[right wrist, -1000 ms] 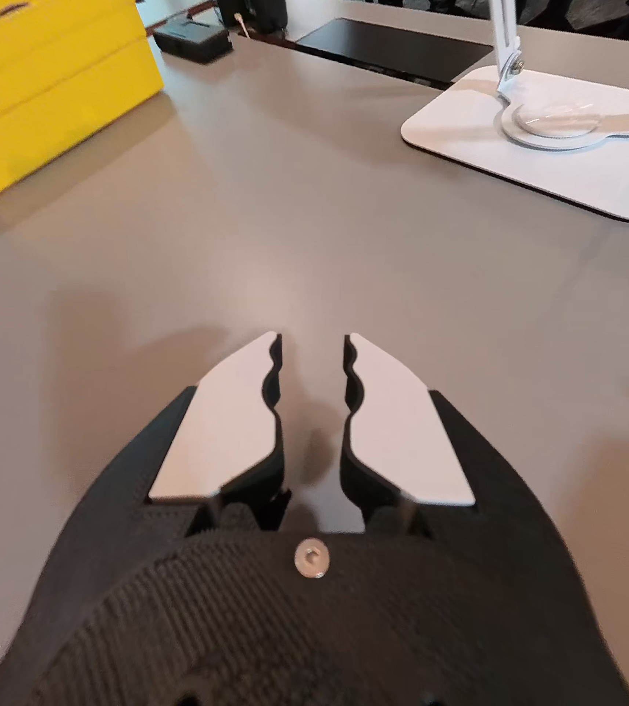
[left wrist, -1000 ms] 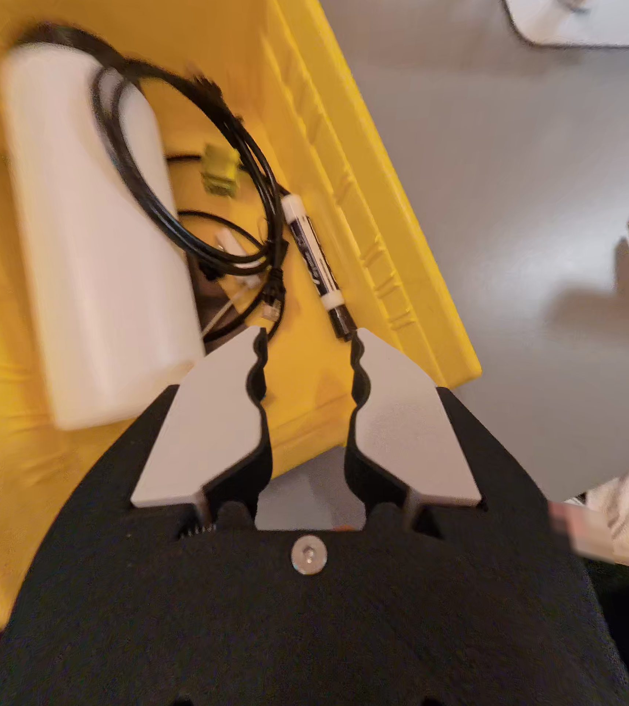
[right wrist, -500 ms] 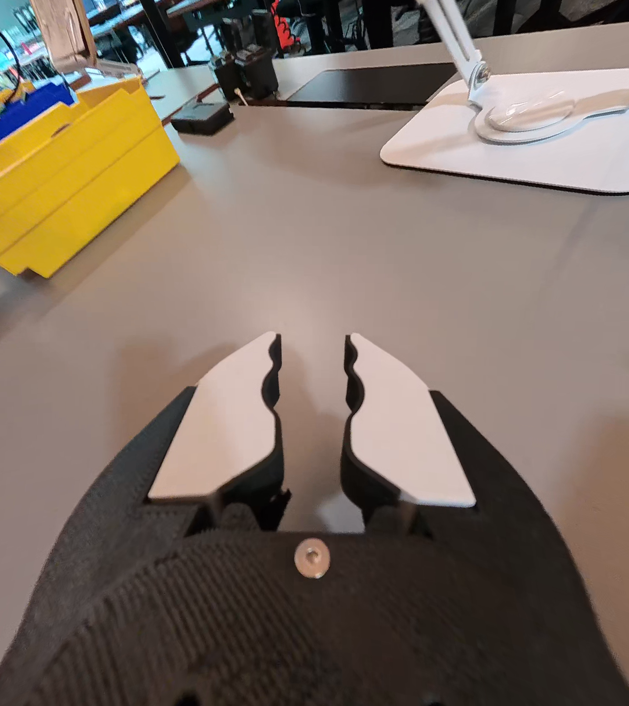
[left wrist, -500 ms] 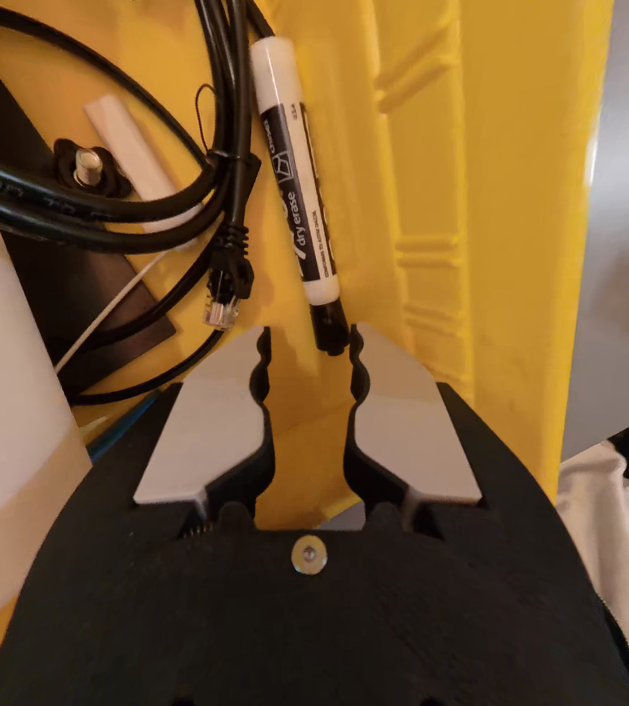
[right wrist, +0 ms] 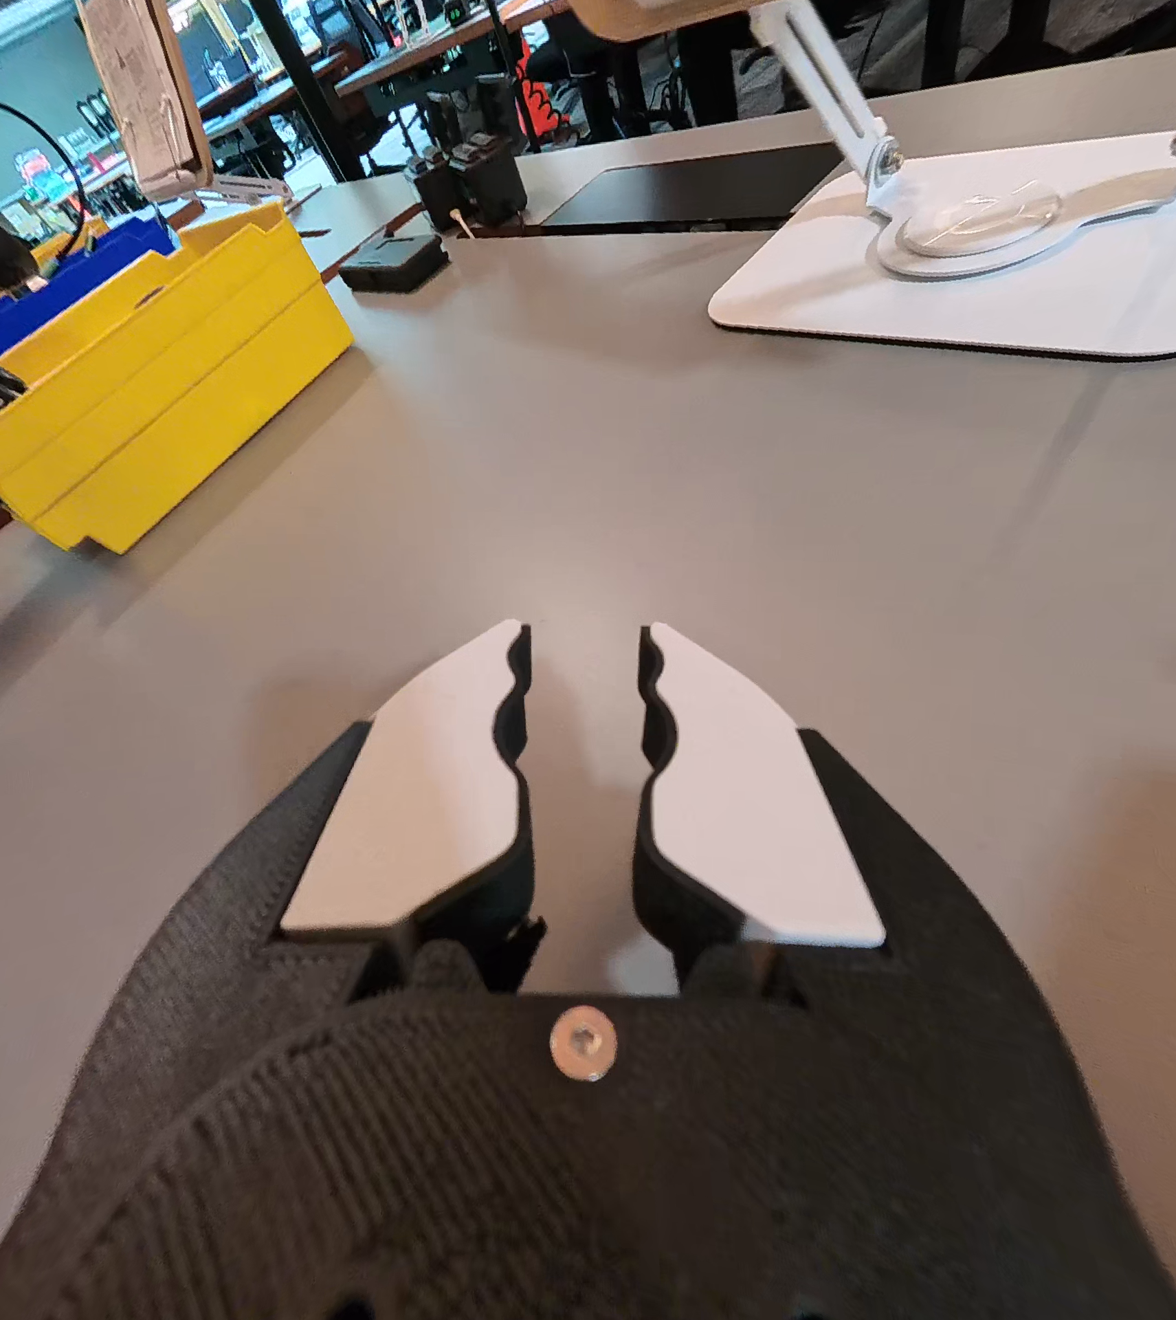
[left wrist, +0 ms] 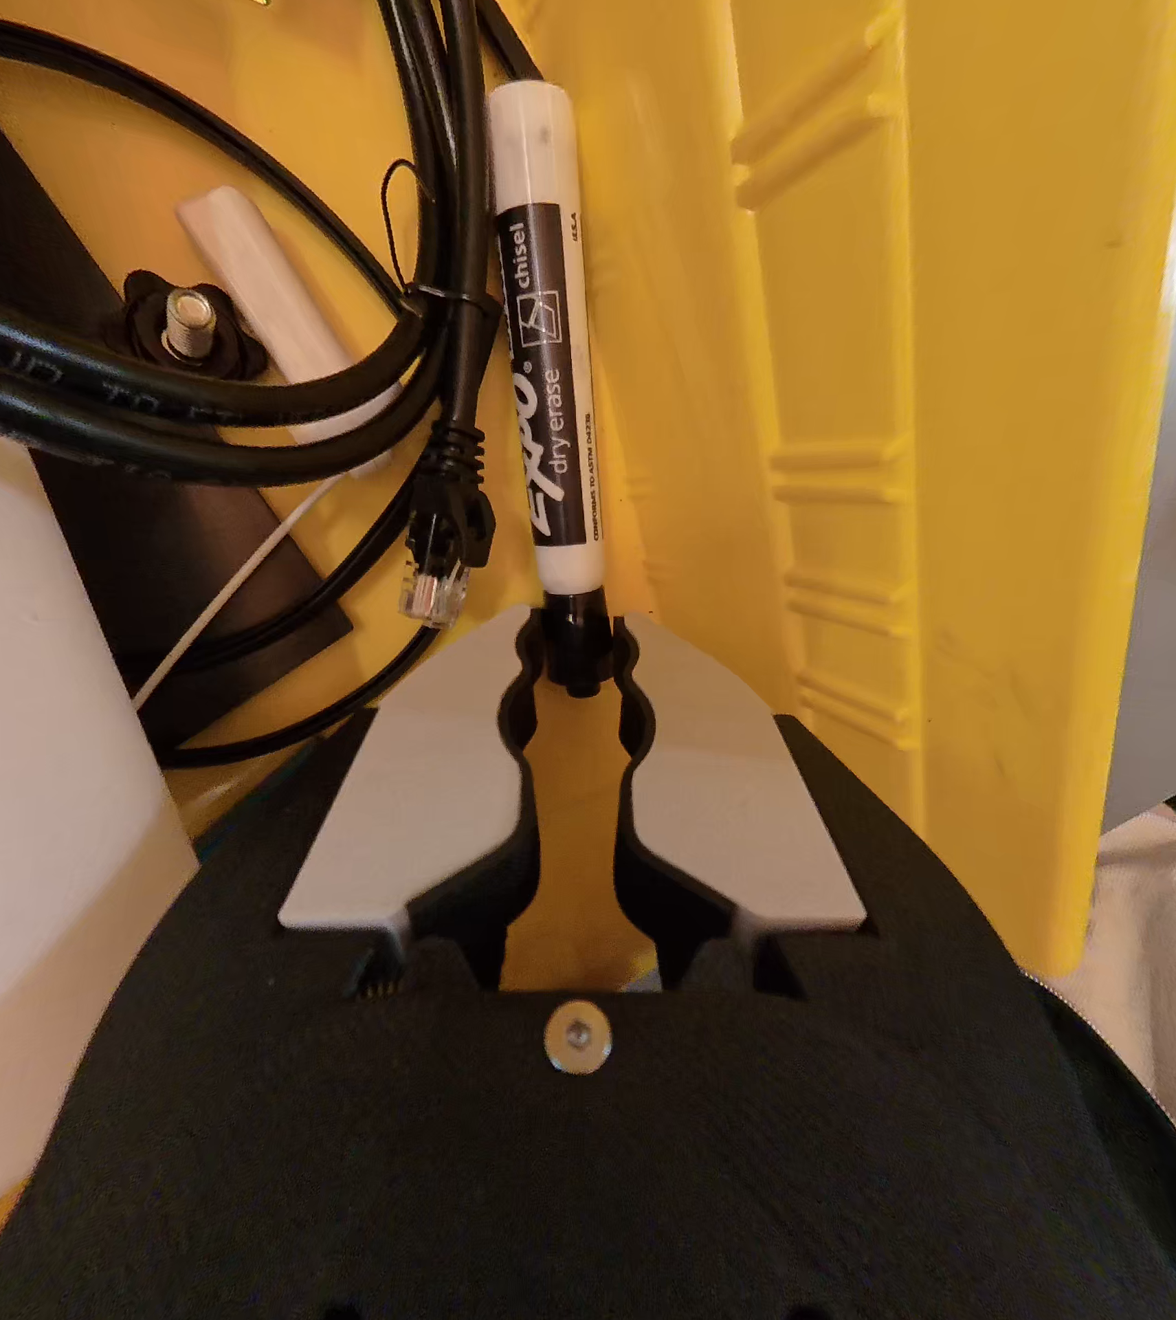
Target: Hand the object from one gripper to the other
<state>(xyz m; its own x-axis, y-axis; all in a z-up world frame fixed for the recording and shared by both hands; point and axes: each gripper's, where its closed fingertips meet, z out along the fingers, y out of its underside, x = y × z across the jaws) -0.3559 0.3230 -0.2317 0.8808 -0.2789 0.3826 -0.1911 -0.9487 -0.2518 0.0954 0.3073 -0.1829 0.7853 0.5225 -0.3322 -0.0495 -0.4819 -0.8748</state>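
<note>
A white dry-erase marker (left wrist: 549, 343) with a black label lies in a yellow bin (left wrist: 856, 357), along its right wall. My left gripper (left wrist: 576, 643) is inside the bin, and its fingertips are shut on the marker's black end. The rest of the marker points away from me. My right gripper (right wrist: 585, 636) is open and empty, held low over a grey table (right wrist: 713, 500). The yellow bin also shows in the right wrist view (right wrist: 163, 400), far to the left of that gripper.
In the bin, a coiled black network cable (left wrist: 428, 214) lies just left of the marker, and a large white cylinder (left wrist: 13, 714) lies at far left. On the table stand a white stand base (right wrist: 999, 286), a small black box (right wrist: 395, 264) and a blue bin (right wrist: 71, 271). The grippers' ends are close to 45 cm from one another.
My left gripper has moved forward into the bin and its fingers have closed on the marker's black end. My right gripper stays open and its view has tilted up.
</note>
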